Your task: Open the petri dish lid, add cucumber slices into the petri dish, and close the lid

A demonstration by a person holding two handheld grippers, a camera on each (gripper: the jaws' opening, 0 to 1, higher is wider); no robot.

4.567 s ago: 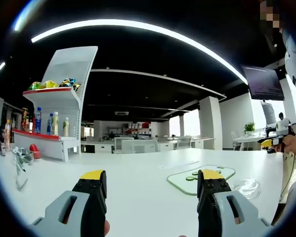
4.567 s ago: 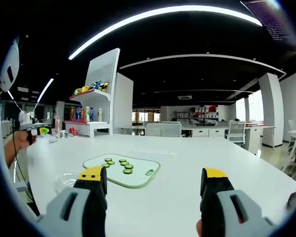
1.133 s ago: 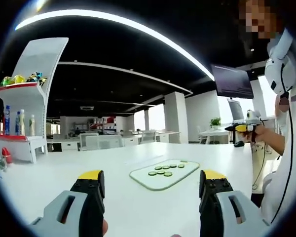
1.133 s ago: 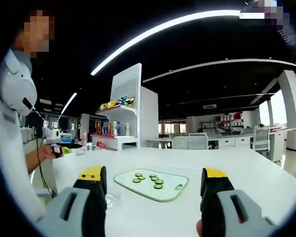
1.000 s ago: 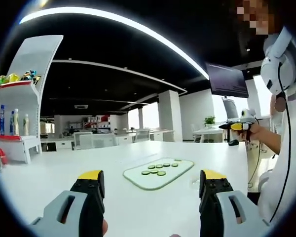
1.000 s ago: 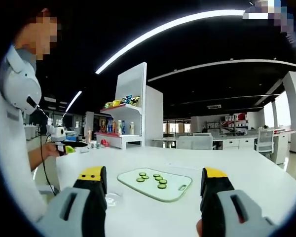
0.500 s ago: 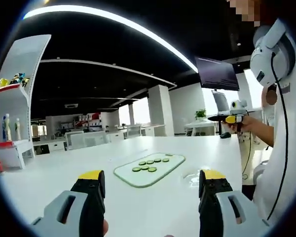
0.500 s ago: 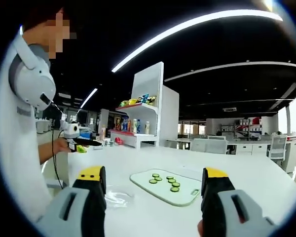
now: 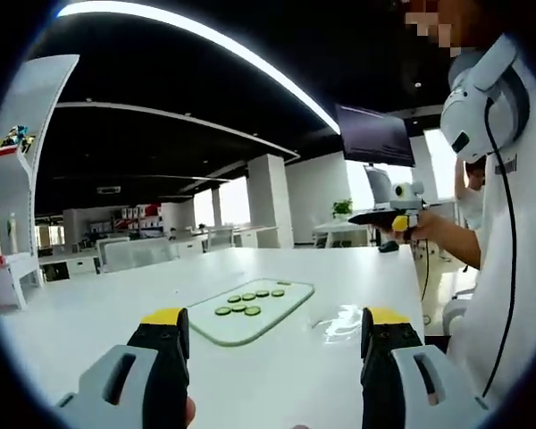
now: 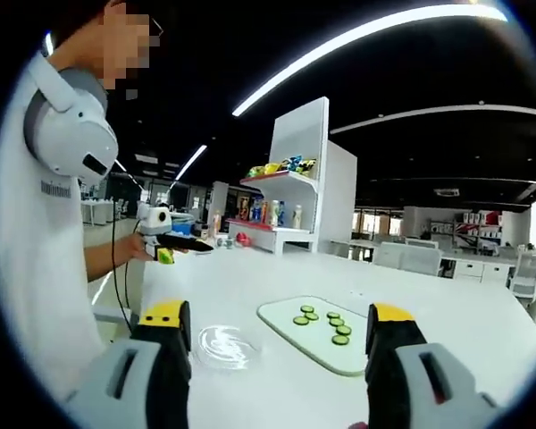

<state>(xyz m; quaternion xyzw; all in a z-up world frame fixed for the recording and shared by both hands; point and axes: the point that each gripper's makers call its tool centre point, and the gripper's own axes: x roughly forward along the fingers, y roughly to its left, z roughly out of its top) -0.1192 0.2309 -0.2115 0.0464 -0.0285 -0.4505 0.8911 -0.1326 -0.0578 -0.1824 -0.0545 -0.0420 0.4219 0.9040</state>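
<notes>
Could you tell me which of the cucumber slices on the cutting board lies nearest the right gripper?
In the right gripper view it is the slice at the end of the group closest to the right gripper; the others lie farther back on the cutting board.

I see a big open-plan office: a long white table (image 10: pixel 482 331), rows of desks (image 9: pixel 143 255) and chairs (image 10: pixel 415 259) behind, a black ceiling with strip lights (image 10: pixel 357 49), a wall screen (image 9: pixel 373 136), and a white shelf (image 10: pixel 290 201) stocked with bottles (image 10: pixel 266 213) and snacks (image 10: pixel 277 166).
</notes>
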